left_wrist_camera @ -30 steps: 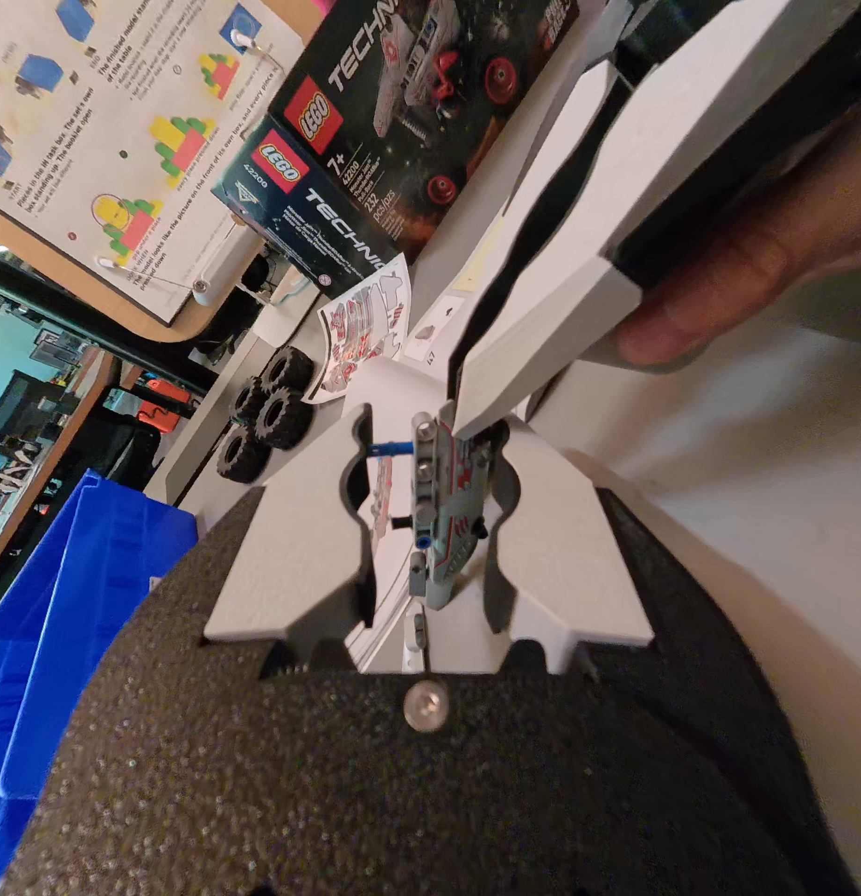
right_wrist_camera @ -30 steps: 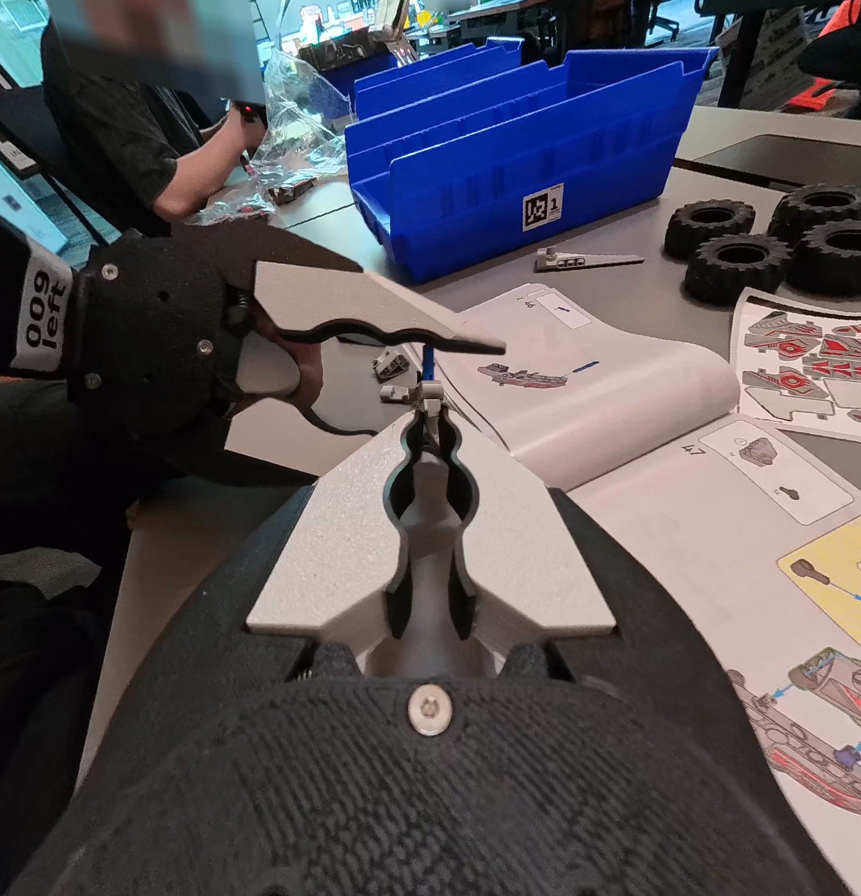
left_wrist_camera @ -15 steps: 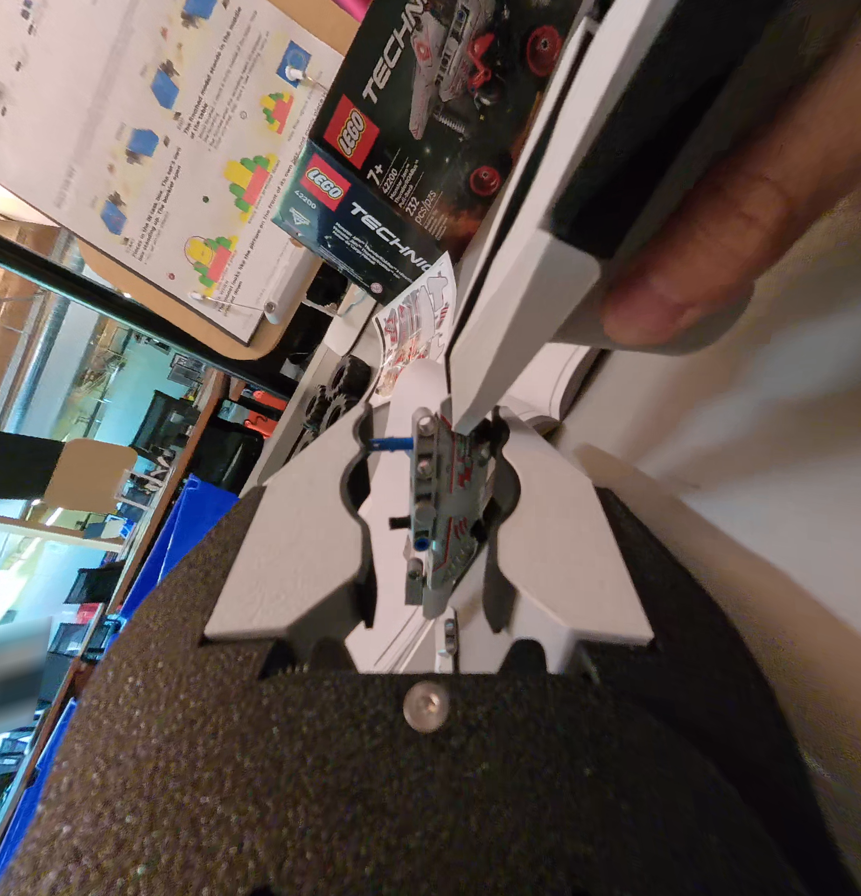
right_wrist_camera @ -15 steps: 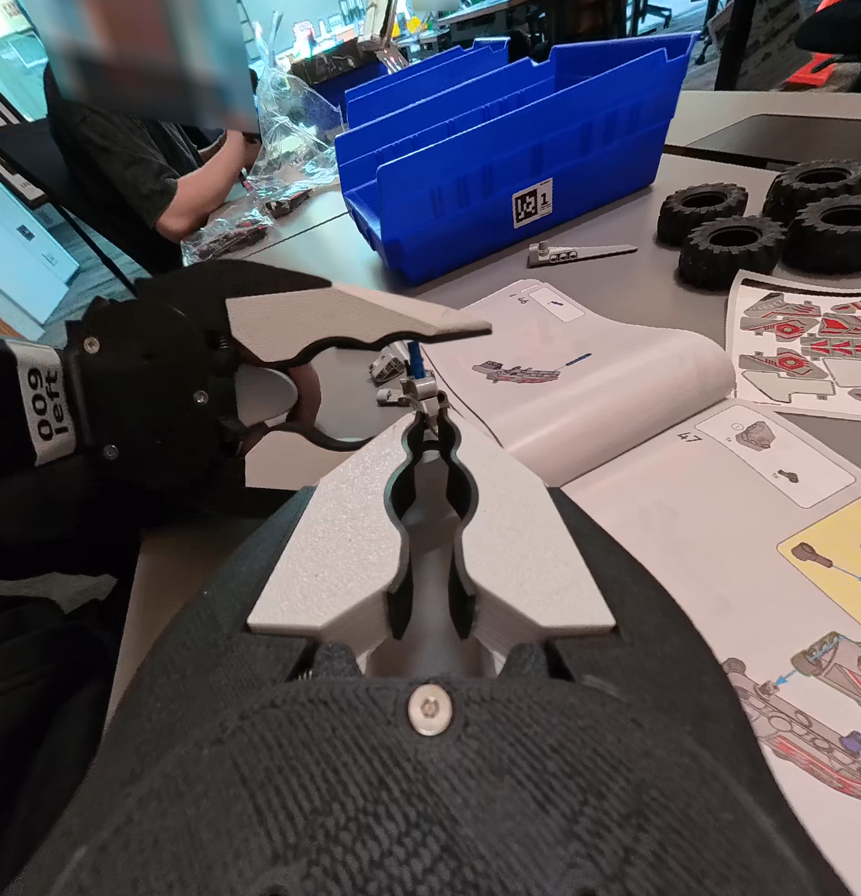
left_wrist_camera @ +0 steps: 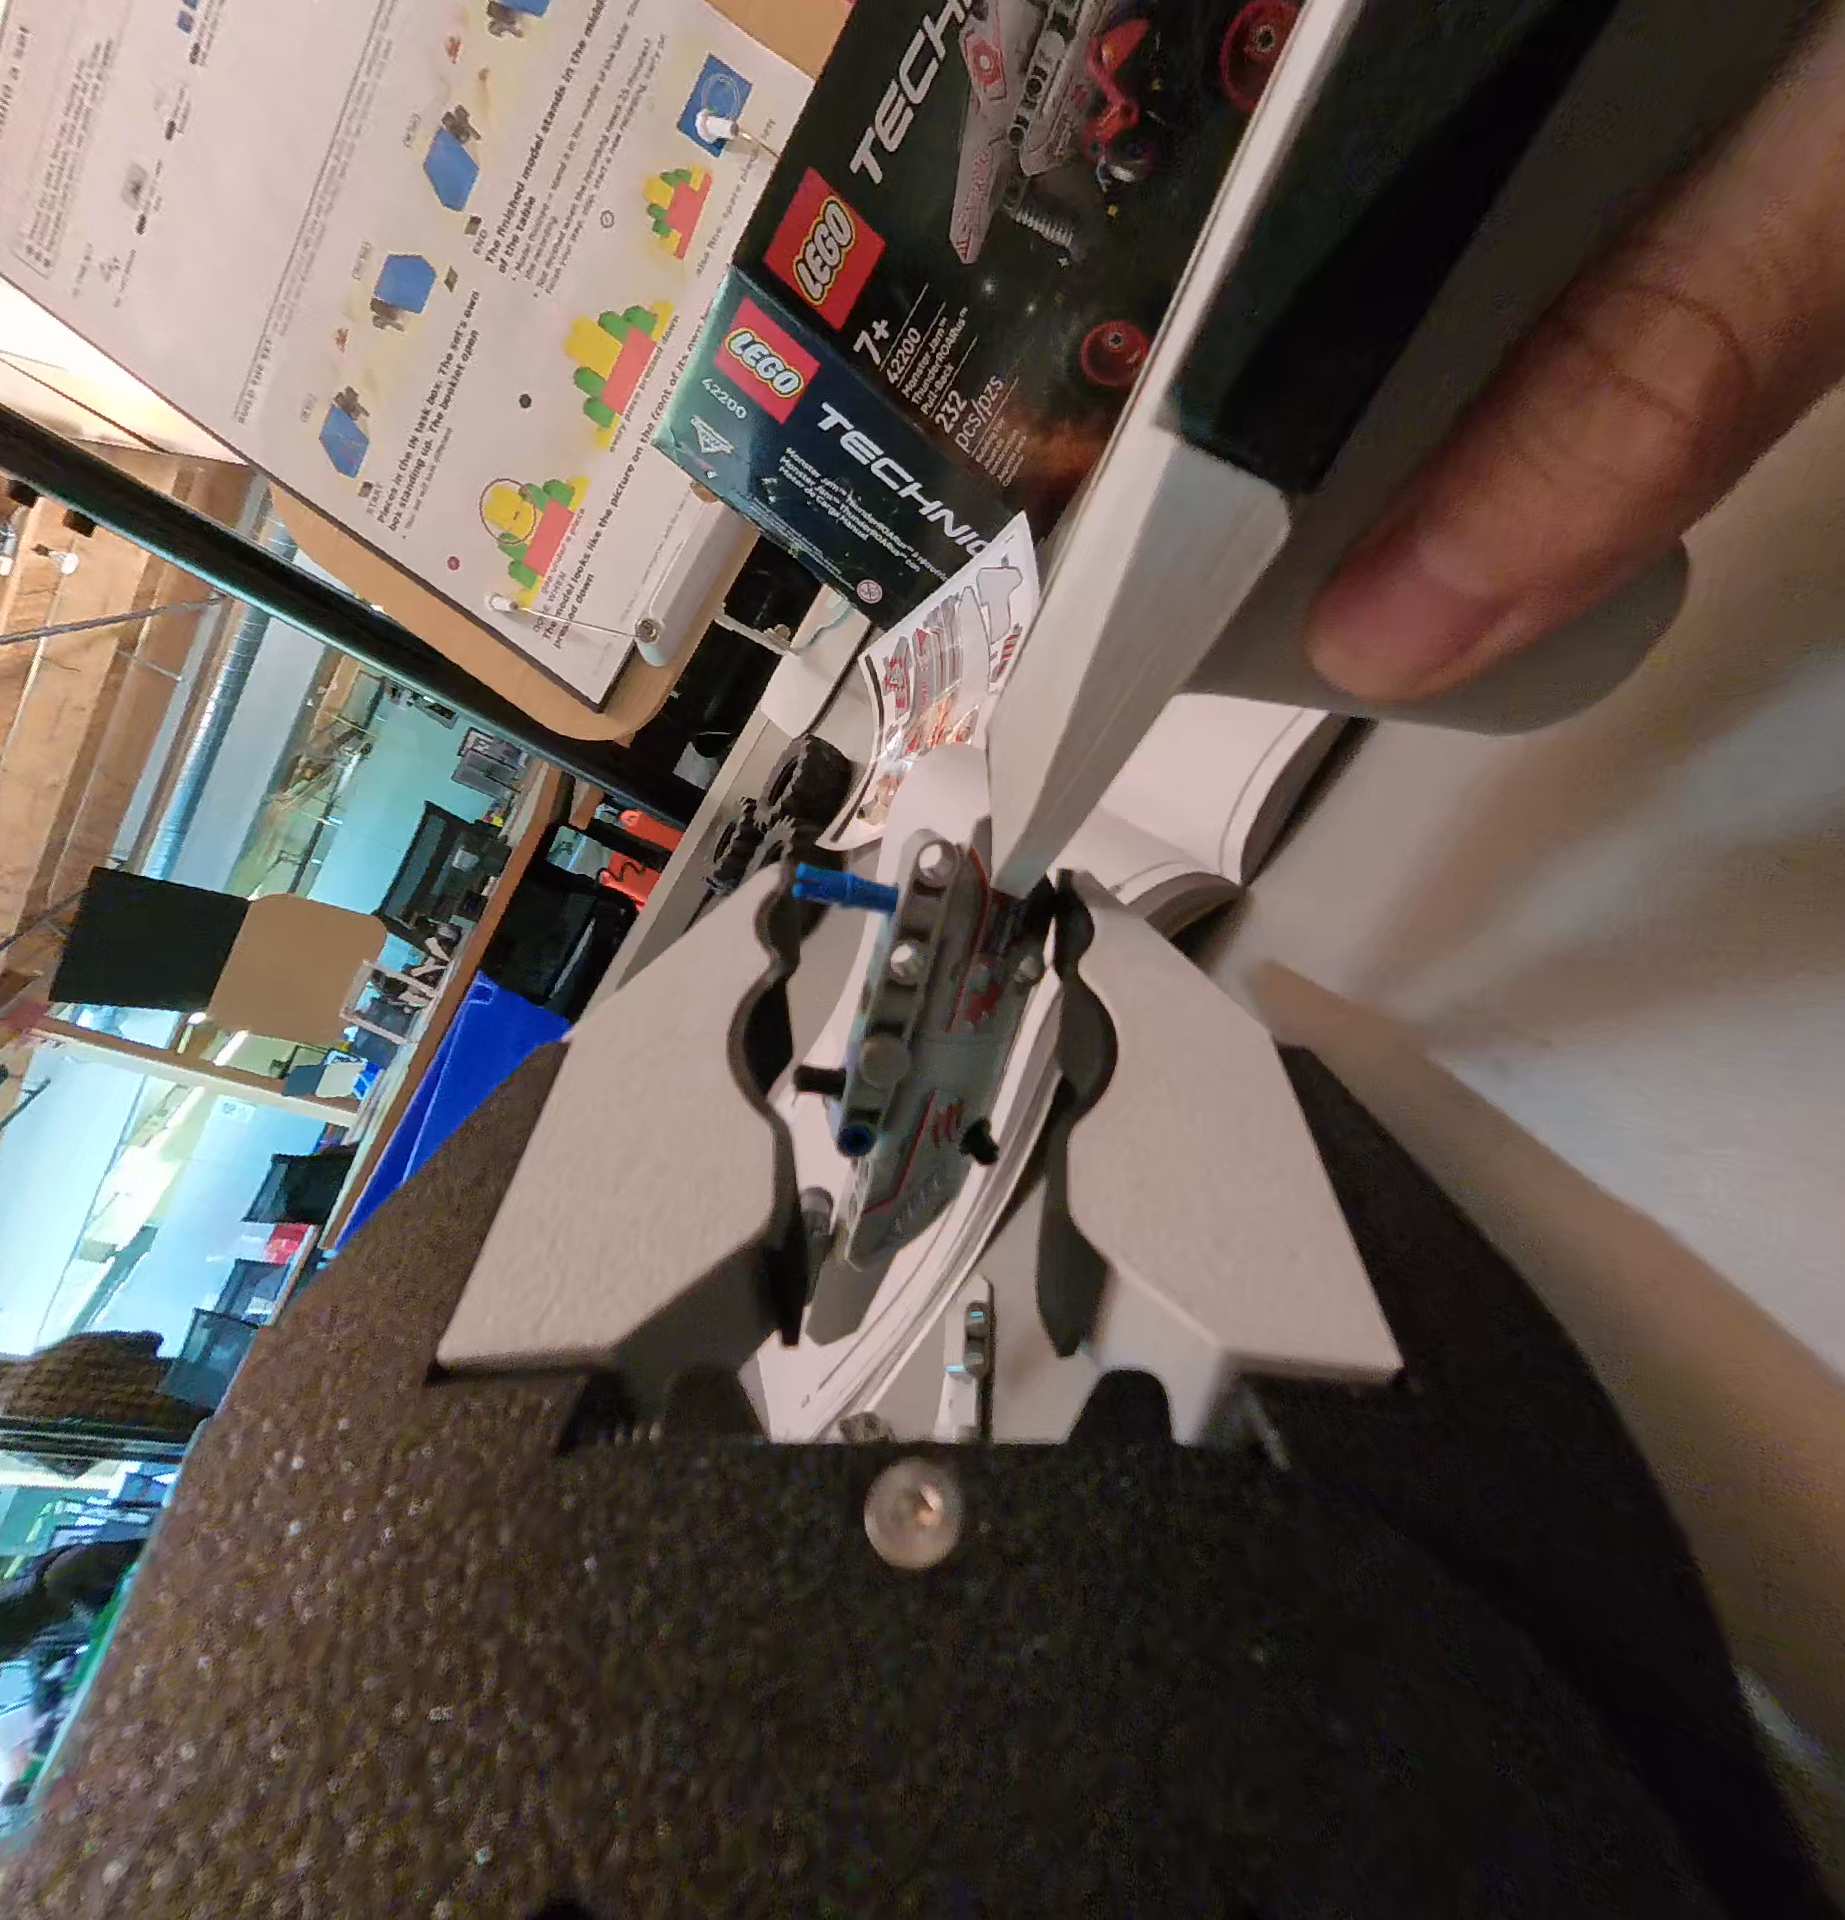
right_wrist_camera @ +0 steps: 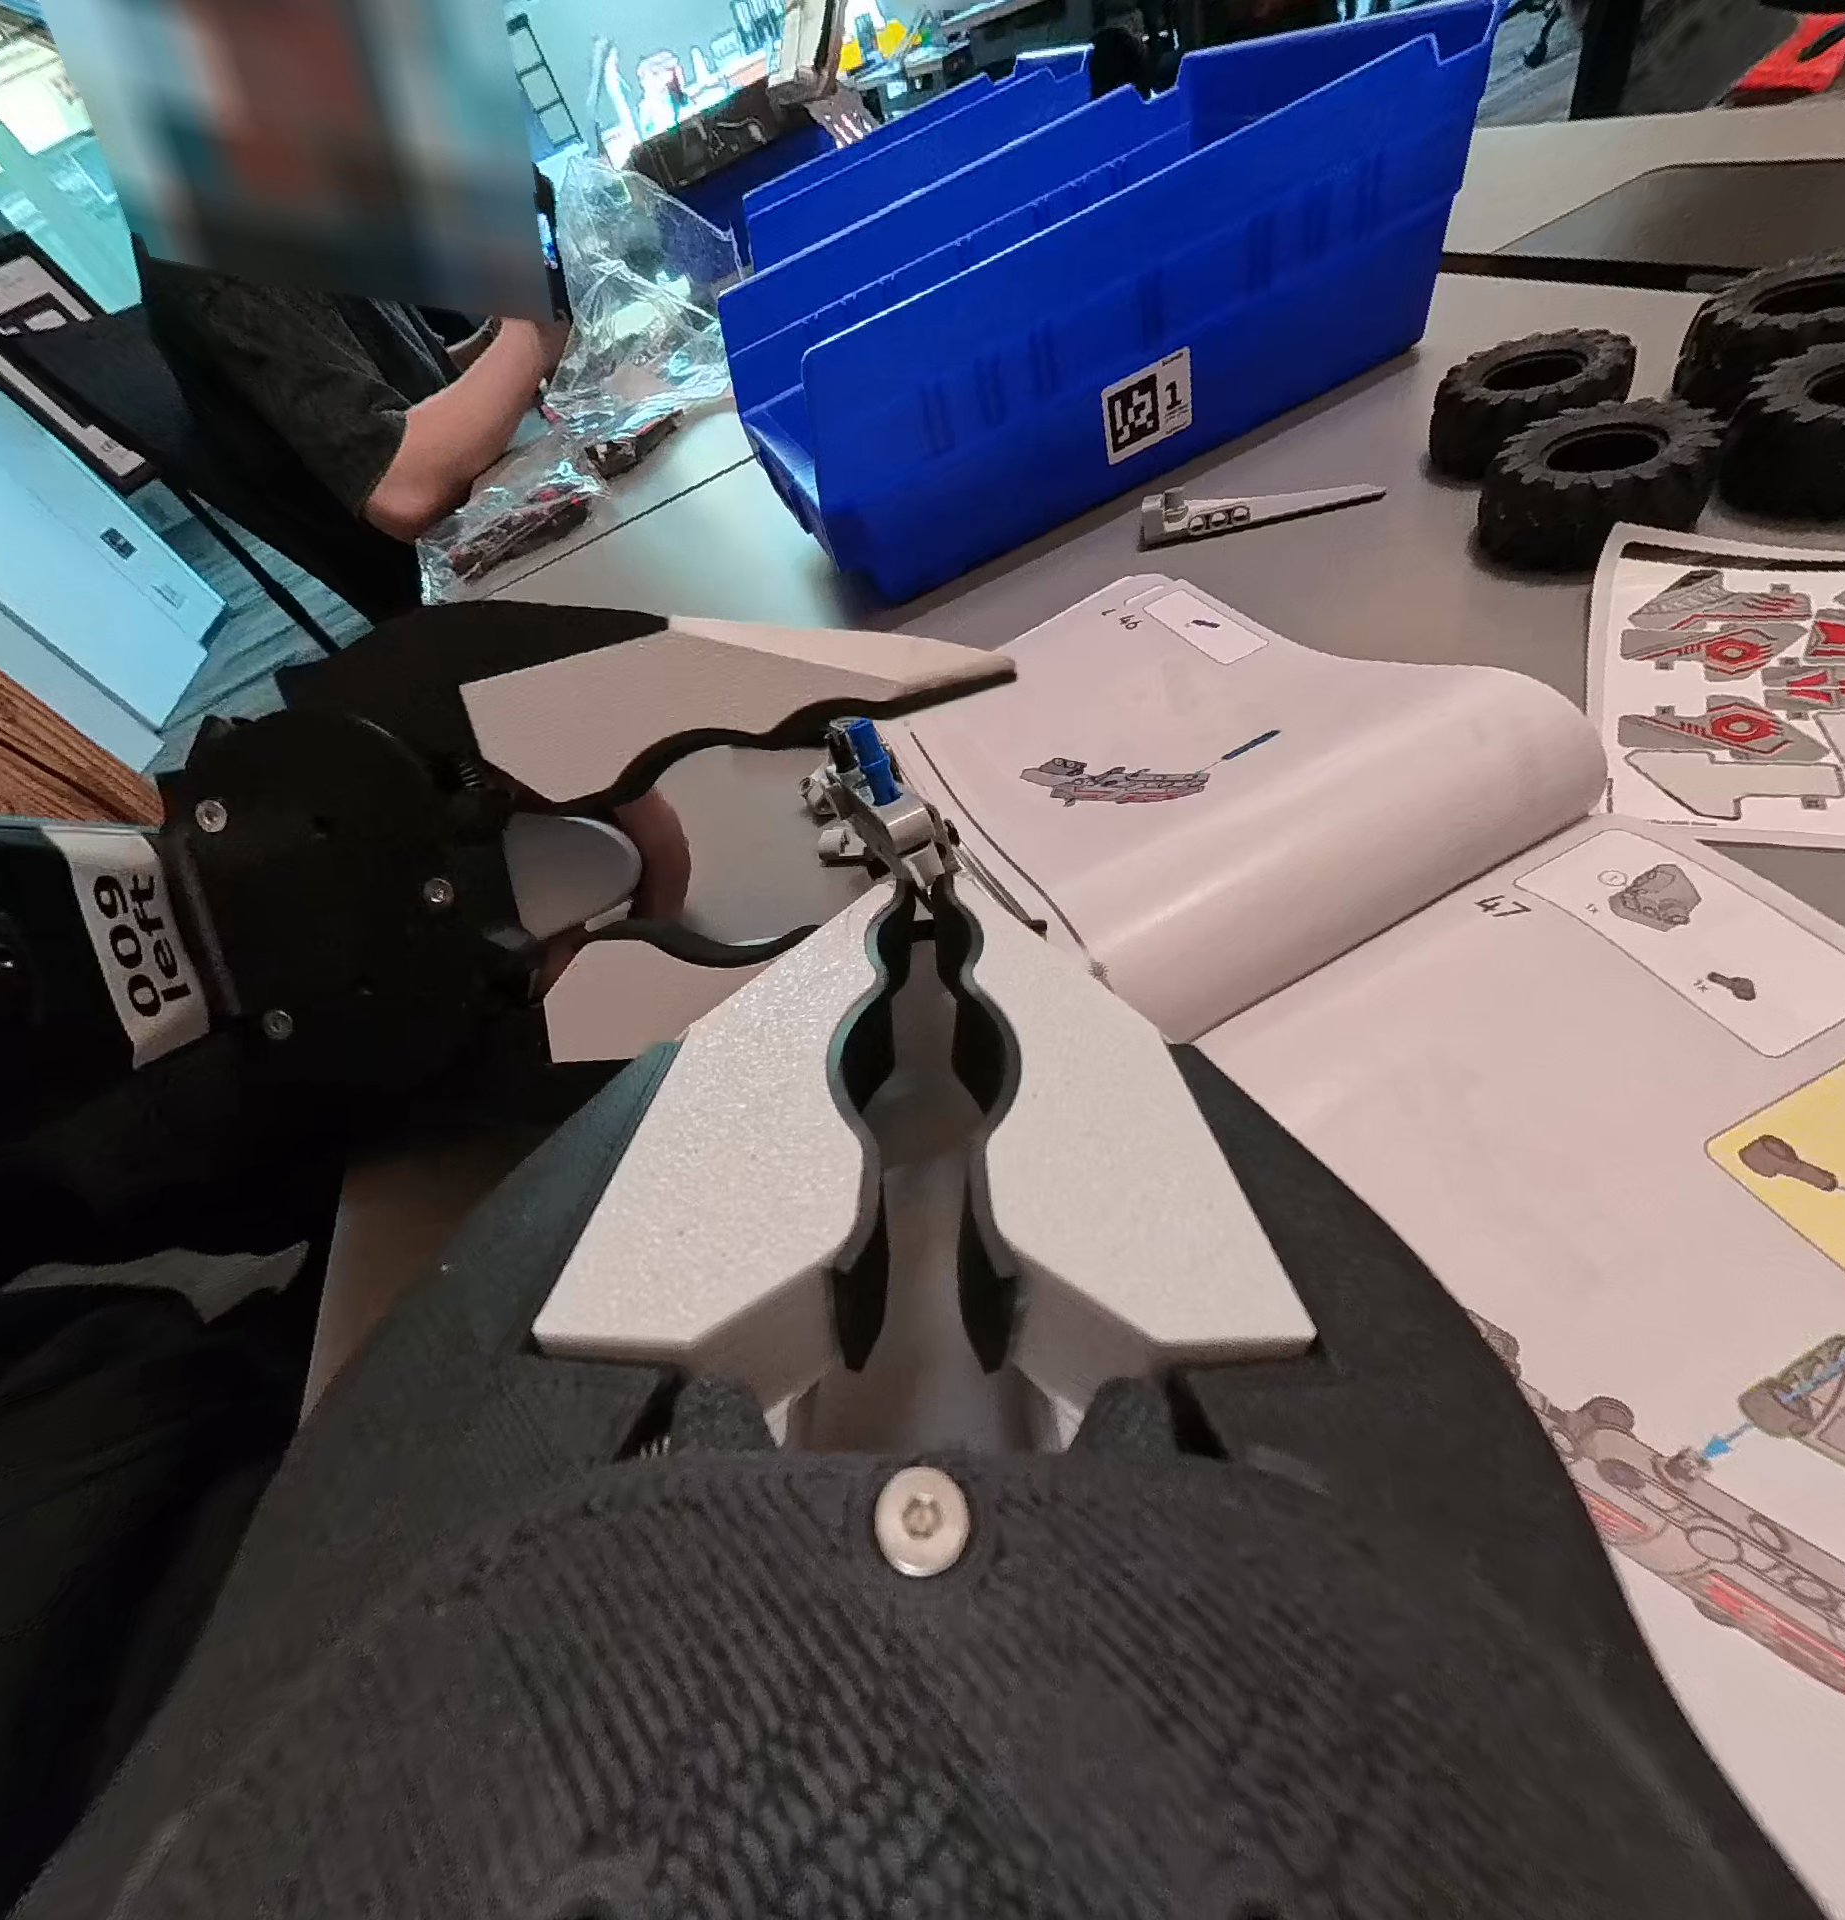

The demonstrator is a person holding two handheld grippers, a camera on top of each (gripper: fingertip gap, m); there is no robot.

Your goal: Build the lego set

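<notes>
In the right wrist view, the left hand-held gripper (right_wrist_camera: 902,821) is seen to the left of the open instruction booklet (right_wrist_camera: 1344,831), and its fingers are spread wide apart. The grey lego assembly (right_wrist_camera: 882,816) with a blue pin (right_wrist_camera: 869,750) is located between these open fingers, just at the left edge of the booklet. The assembly is pinched at one end by the tips of the right hand-held gripper (right_wrist_camera: 923,904), whose fingers are closed on it. Behind the booklet a blue bin (right_wrist_camera: 1053,343) is placed on the desk (right_wrist_camera: 1105,530), with a loose grey beam (right_wrist_camera: 1250,507) lying between the two. To the right of the bin, black tyres (right_wrist_camera: 1593,488) are grouped, and a sticker sheet (right_wrist_camera: 1749,686) is laid beside the booklet's right page.

In the left wrist view, the same assembly (left_wrist_camera: 923,1049) is seen between the open fingers, not touched by them.
</notes>
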